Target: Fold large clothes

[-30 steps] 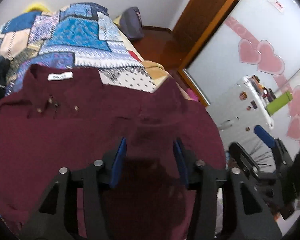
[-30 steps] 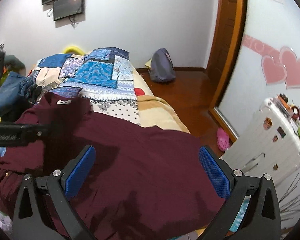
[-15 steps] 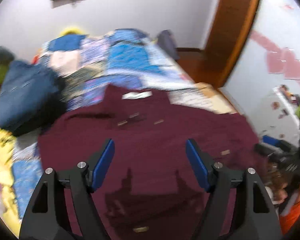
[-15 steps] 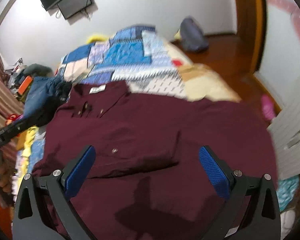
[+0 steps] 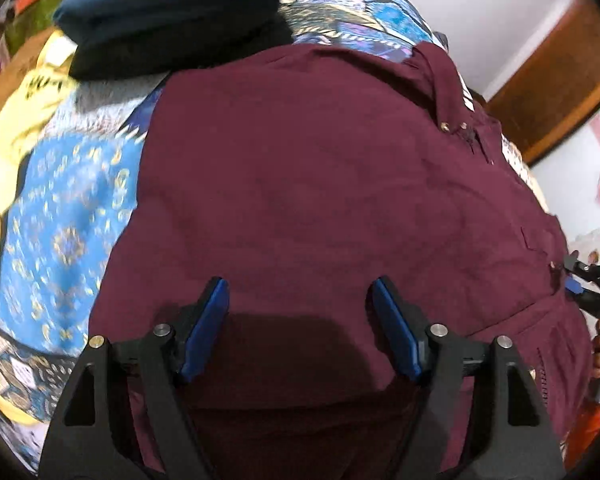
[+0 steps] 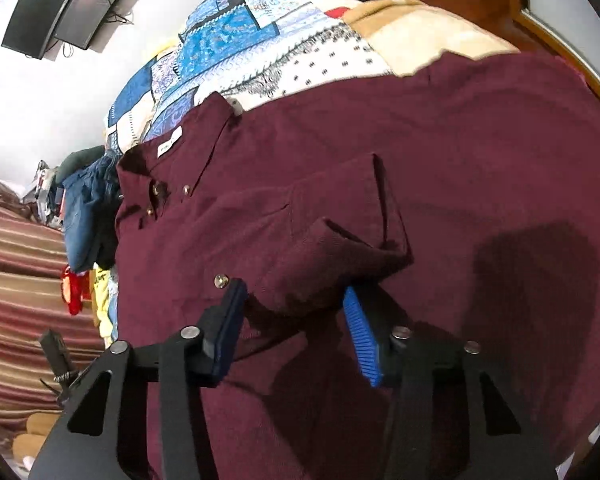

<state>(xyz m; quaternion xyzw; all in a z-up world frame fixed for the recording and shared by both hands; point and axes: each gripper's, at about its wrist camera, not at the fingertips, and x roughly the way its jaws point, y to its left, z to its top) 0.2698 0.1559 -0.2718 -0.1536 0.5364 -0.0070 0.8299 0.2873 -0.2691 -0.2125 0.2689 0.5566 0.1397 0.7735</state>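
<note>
- Left gripper [image 5: 300, 312] hangs over the maroon shirt [image 5: 320, 184], jaws spread, gripping nothing.
- Right gripper [image 6: 296, 312] has just been closing; a raised fold of shirt sits between its jaws, firm clamping unclear.
- Shirt lies flat on the patchwork quilt [image 6: 236, 36].

The maroon shirt [image 6: 440, 160] covers most of the bed's near part, leaving flat, unobstructed cloth ahead of the left gripper [image 5: 300, 320]. A raised fold [image 6: 340, 248] of the shirt stands directly before the right gripper [image 6: 296, 312]. A stack of dark blue clothes [image 5: 172, 12] blocks the far left side; beside it, a strip of patterned quilt [image 5: 64, 216] lies bare.
</note>
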